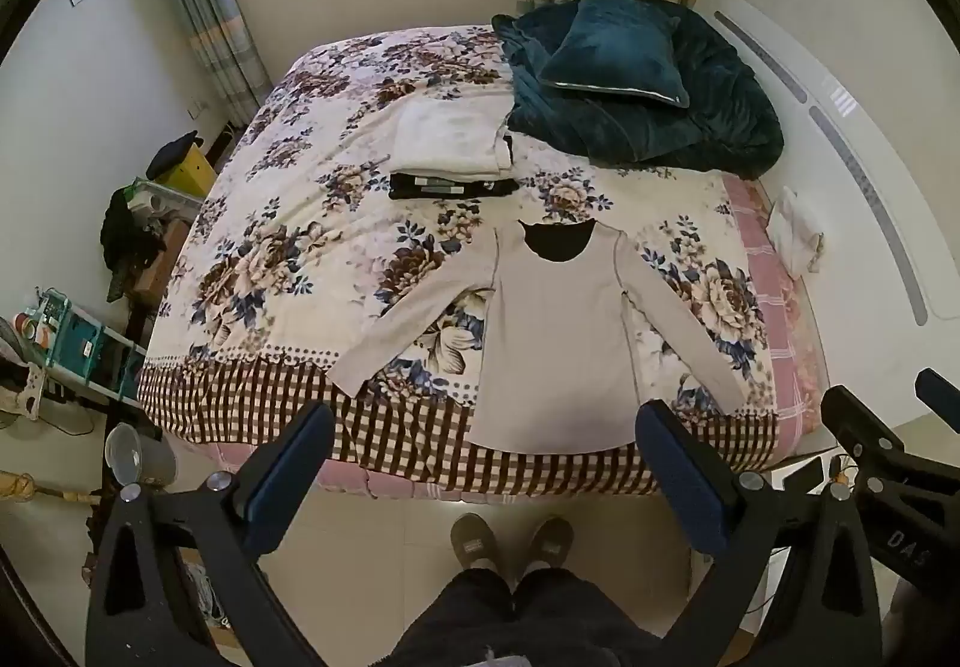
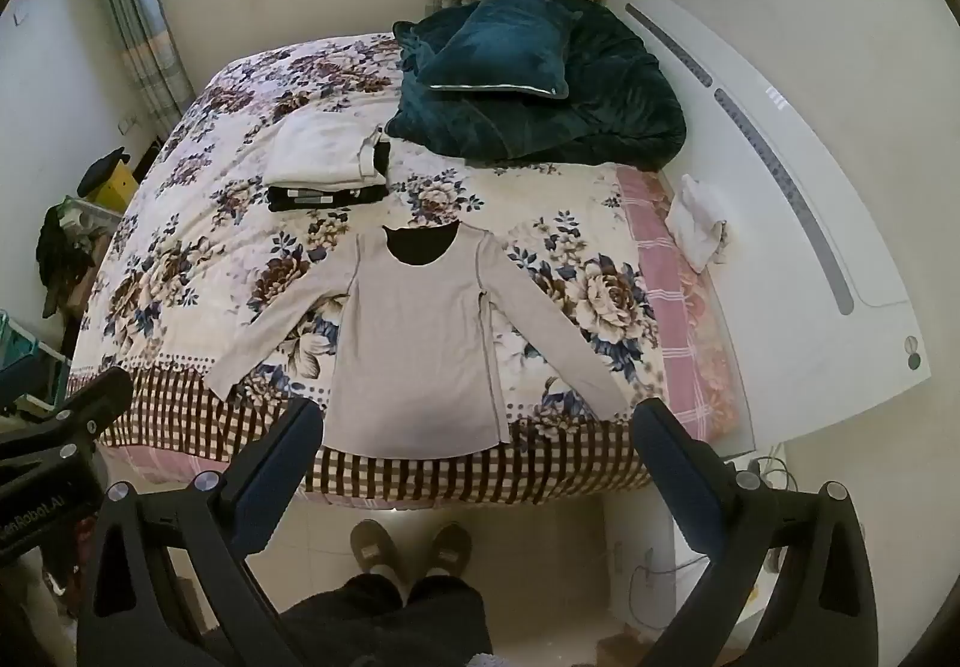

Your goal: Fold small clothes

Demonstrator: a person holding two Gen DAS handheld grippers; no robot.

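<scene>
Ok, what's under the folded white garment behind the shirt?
A folded black garment lies under the folded white garment, its near edge sticking out with a pale stripe showing. The white one covers the rest, so anything else in the stack is hidden.

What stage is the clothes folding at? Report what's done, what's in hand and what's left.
Done: a white folded garment and a black folded garment lie in a stack further back on the bed. In hand: nothing; the left gripper and right gripper are both open, held above the floor short of the bed. Left: the beige long-sleeved shirt lies spread flat, sleeves out, unfolded.
</scene>
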